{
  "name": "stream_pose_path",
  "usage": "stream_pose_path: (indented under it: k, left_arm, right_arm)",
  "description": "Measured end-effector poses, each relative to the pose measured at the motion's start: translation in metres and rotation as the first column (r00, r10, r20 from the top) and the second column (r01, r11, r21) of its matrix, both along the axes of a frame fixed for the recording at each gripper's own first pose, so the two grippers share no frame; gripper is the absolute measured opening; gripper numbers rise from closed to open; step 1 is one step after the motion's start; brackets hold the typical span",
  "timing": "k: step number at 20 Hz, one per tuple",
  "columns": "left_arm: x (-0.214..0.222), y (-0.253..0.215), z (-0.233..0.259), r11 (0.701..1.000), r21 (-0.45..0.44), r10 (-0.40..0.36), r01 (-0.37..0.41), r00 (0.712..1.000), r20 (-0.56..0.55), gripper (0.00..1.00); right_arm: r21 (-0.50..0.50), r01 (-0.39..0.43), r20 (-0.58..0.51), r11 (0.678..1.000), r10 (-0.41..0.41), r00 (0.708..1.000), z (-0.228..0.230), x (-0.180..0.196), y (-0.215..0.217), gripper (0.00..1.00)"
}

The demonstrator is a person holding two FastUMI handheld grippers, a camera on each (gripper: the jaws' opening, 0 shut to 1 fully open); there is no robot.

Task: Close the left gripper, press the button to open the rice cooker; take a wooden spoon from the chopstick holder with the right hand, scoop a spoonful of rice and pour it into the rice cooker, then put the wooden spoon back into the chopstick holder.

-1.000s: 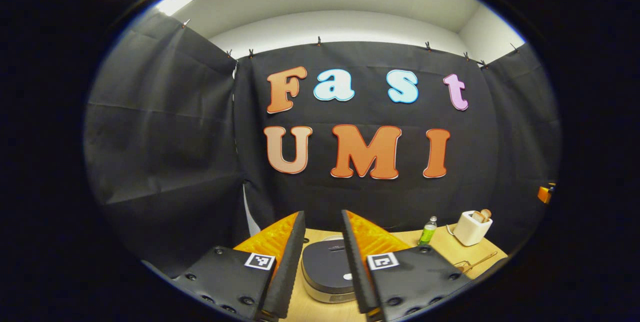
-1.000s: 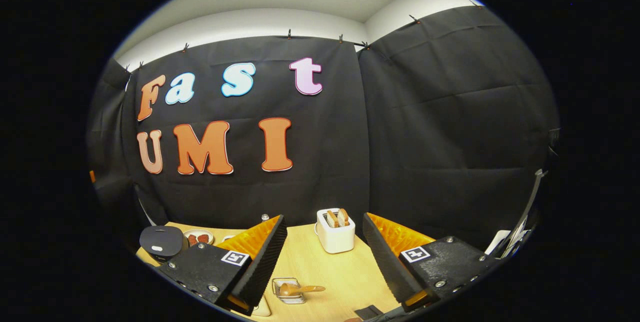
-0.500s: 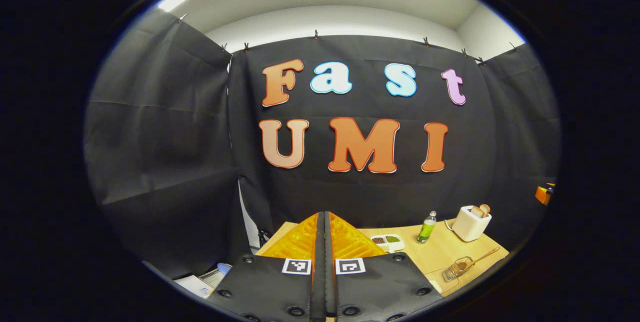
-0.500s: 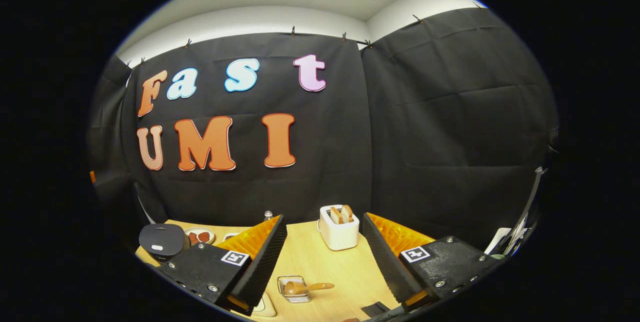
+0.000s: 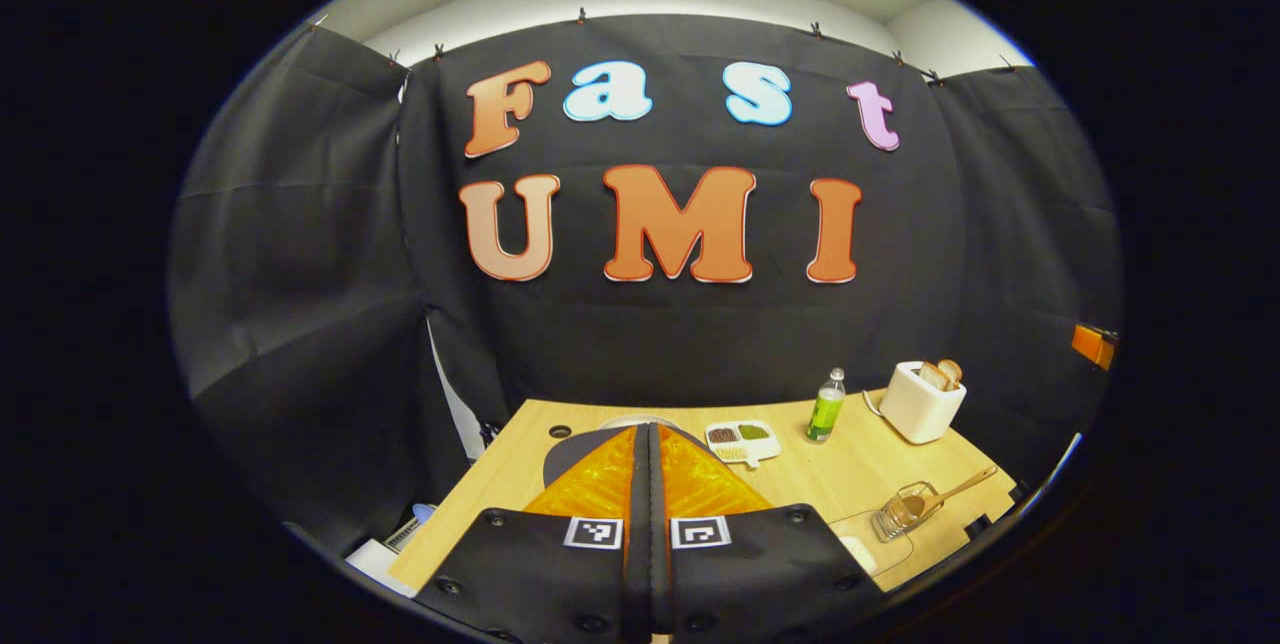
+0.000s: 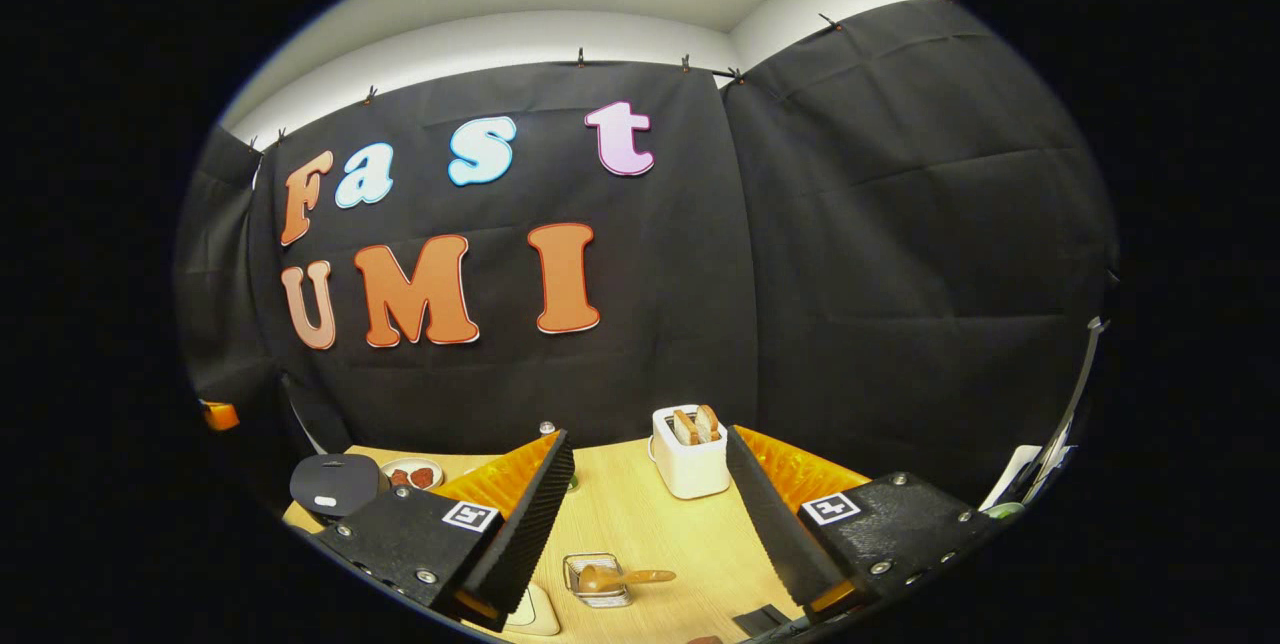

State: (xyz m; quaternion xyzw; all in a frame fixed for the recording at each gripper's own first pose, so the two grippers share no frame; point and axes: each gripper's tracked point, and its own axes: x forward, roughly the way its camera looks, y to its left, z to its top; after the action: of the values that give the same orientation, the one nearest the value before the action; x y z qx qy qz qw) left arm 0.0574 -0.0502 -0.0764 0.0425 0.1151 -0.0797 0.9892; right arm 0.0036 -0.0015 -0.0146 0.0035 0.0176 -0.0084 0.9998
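The rice cooker (image 5: 563, 455), with a dark lid that is down, sits on the wooden table right behind my left gripper (image 5: 649, 430), which is shut with nothing between its fingers. In the right gripper view the rice cooker (image 6: 334, 484) stands at the far left. A wire chopstick holder (image 5: 900, 516) lies on its side with the wooden spoon (image 5: 958, 491) sticking out of it. My right gripper (image 6: 648, 439) hangs open above the table, and the holder (image 6: 597, 581) with the spoon (image 6: 628, 577) lies low between its fingers. A white compartment tray of grains (image 5: 742, 440) sits right of the cooker.
A green bottle (image 5: 825, 410) and a white toaster (image 5: 920, 402) holding bread stand along the back of the table (image 5: 800, 484). The toaster (image 6: 692, 444) is straight ahead of my right gripper. A small dish with red pieces (image 6: 412, 473) sits by the cooker. Black cloth walls close in behind and beside the table.
My left gripper went from open to shut a second ago and has since tipped down, so more of the table shows. The right gripper has drifted only slightly and stays open.
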Motion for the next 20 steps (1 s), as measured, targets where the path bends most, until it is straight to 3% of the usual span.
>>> stream_pose_path:
  k: [10, 11, 14, 15, 20]
  left_arm:
    - [0.031, -0.019, -0.103, 1.0, -0.022, -0.026, 0.022, 0.971, -0.237, 0.04]
    - [0.034, -0.019, -0.111, 1.0, -0.023, -0.023, 0.018, 0.966, -0.256, 0.0]
    - [0.039, -0.014, -0.139, 1.0, -0.014, 0.001, -0.005, 0.95, -0.313, 0.09]
    - [0.04, -0.014, -0.144, 1.0, -0.016, 0.002, -0.007, 0.945, -0.328, 0.04]
    - [0.045, -0.01, -0.161, 1.0, -0.018, 0.011, -0.019, 0.937, -0.348, 0.04]
  right_arm:
    - [-0.059, 0.025, -0.034, 0.998, -0.027, 0.999, -0.014, 0.0, -0.009, 0.95]
    - [-0.065, 0.025, -0.038, 0.998, -0.027, 0.999, -0.016, 0.001, -0.009, 0.95]
    - [-0.077, 0.025, -0.045, 0.997, -0.028, 0.999, -0.019, 0.001, -0.01, 0.95]
    - [-0.078, 0.027, -0.047, 0.997, -0.031, 0.998, -0.02, 0.002, -0.011, 0.95]
    - [-0.079, 0.037, -0.057, 0.996, -0.042, 0.997, -0.022, 0.003, -0.018, 0.95]
